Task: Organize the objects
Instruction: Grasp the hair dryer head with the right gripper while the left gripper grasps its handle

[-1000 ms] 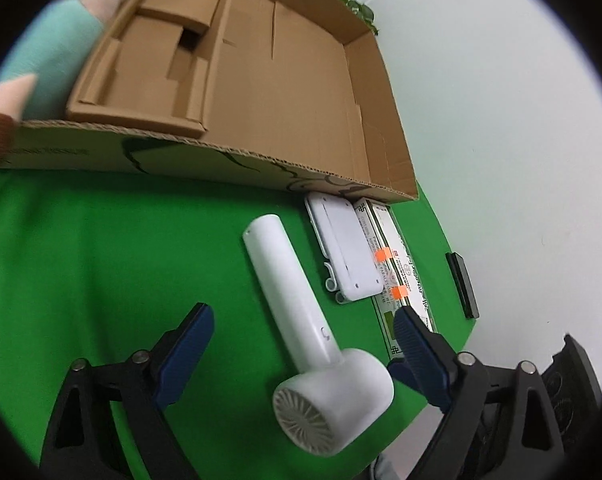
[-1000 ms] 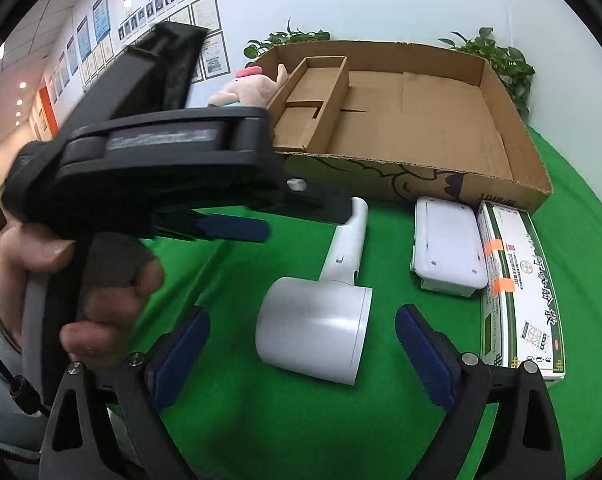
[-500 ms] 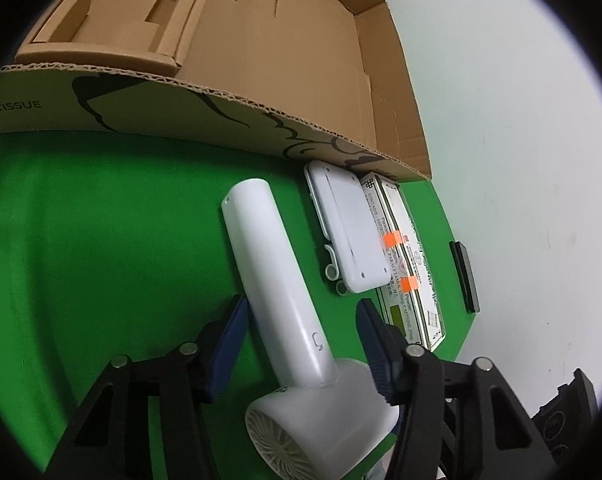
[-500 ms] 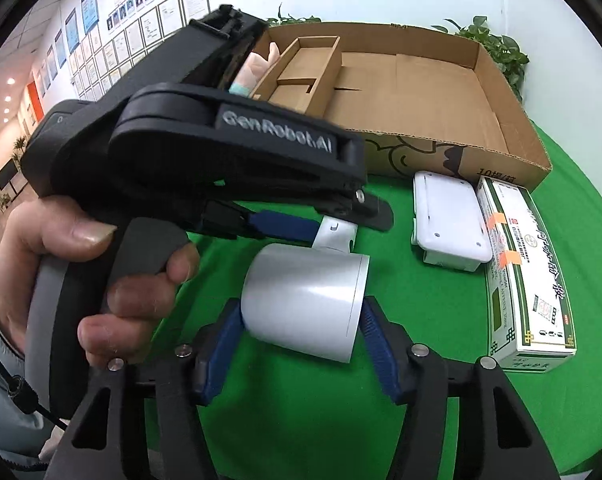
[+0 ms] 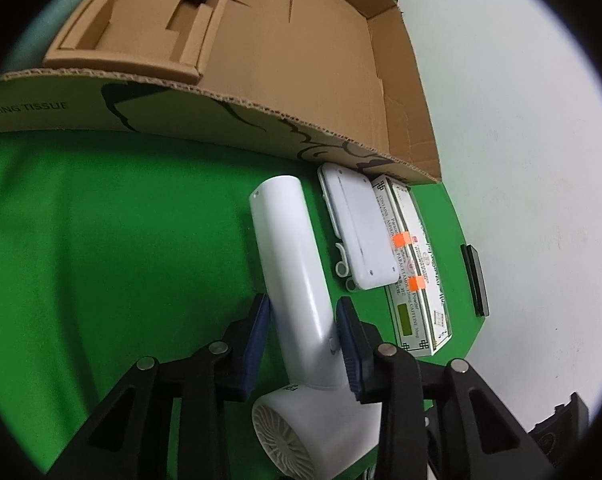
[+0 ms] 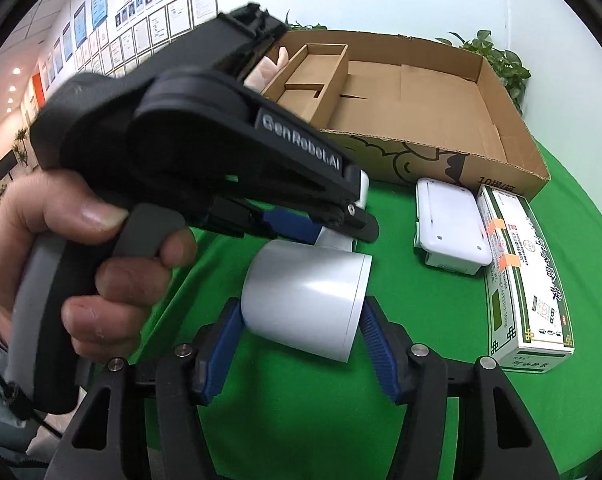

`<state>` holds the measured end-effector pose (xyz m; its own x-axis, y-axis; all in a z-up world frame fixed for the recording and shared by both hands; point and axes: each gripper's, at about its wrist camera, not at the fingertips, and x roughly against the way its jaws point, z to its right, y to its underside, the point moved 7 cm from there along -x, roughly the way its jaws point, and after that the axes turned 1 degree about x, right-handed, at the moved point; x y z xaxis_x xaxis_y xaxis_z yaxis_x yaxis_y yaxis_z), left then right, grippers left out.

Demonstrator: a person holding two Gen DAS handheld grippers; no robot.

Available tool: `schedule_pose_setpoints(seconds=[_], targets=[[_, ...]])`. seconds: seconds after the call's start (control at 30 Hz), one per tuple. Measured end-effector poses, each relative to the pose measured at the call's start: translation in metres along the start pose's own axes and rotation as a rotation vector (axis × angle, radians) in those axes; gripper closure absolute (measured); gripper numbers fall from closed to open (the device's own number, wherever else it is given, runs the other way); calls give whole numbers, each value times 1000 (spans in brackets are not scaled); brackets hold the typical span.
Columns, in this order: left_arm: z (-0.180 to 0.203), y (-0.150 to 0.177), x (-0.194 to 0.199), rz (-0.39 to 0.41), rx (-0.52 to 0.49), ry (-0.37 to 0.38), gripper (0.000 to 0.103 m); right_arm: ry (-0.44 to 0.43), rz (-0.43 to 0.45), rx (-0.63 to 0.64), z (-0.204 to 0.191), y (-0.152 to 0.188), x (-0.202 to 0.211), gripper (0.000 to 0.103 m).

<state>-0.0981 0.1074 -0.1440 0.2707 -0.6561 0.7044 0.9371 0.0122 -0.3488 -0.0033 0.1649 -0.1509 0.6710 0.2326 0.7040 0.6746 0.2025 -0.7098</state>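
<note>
Both grippers at one white hair dryer on the green counter

The left gripper (image 5: pixel 303 326) has its jaws closing around the hair dryer (image 5: pixel 289 264) handle; the right gripper (image 6: pixel 301 320) clamps the barrel, blue pads on both sides. Right of the dryer lie a white case (image 6: pixel 451 228) and a medicine box (image 6: pixel 529 280), just before the open cardboard box (image 6: pixel 433 160).
</note>
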Motion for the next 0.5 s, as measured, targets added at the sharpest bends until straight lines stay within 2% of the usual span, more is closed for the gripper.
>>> schedule_pose_setpoints(seconds=[0.33,0.5], targets=[[14,-1,28,60,-36,-4,74,-8,-3,9,-8,5,-1,46],[23,-7,35,90,-65,-17,74,-16,26,9,-8,1,5,47]])
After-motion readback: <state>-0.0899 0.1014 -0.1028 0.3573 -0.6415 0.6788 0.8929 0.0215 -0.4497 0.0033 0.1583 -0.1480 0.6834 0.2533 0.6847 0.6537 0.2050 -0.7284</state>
